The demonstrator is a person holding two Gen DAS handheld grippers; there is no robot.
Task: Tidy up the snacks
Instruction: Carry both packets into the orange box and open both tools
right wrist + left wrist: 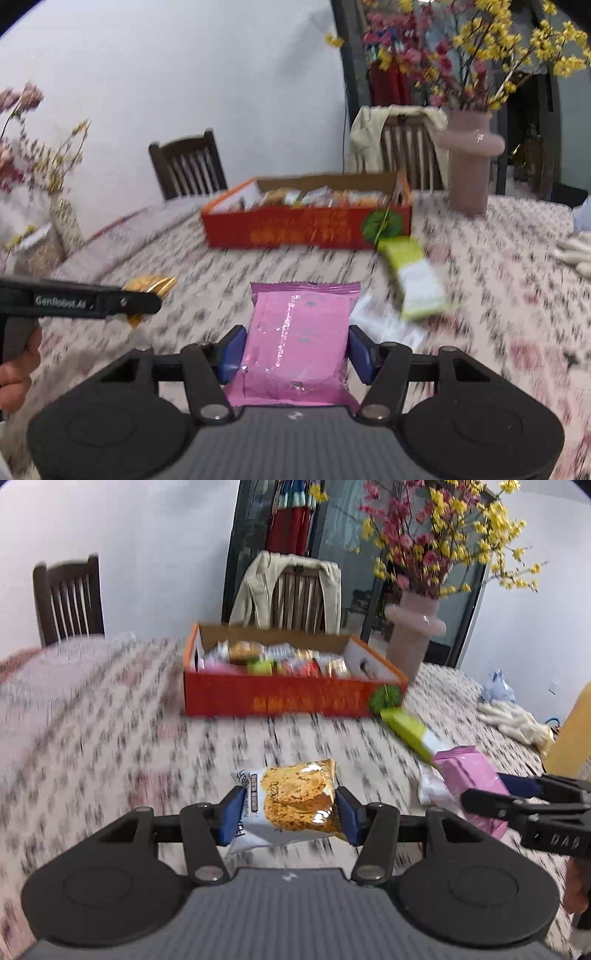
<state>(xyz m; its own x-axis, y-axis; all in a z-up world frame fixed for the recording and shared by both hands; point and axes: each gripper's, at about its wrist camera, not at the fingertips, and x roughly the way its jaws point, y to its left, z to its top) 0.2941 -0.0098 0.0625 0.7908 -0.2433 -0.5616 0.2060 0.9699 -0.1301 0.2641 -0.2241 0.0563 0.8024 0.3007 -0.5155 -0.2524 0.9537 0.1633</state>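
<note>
My left gripper (290, 814) is shut on a white and gold cracker packet (295, 801), held above the patterned tablecloth. My right gripper (295, 349) is shut on a pink snack packet (297, 339), its blue pads pressing both side edges. That pink packet (471, 775) and the right gripper show at the right of the left wrist view. An open orange box (295, 698) (306, 225) with several snacks inside stands further back on the table. A green and white packet (410, 731) (415, 280) lies just in front of the box's right corner, and a clear wrapper (388, 325) lies beside it.
A pink vase (415, 631) (469, 162) with pink and yellow blossoms stands right of the box. Two dark chairs (68, 598) stand behind the table, one draped with a beige jacket (291, 587). White cloth (513, 720) lies at the right edge. A hand (16, 373) holds the left gripper.
</note>
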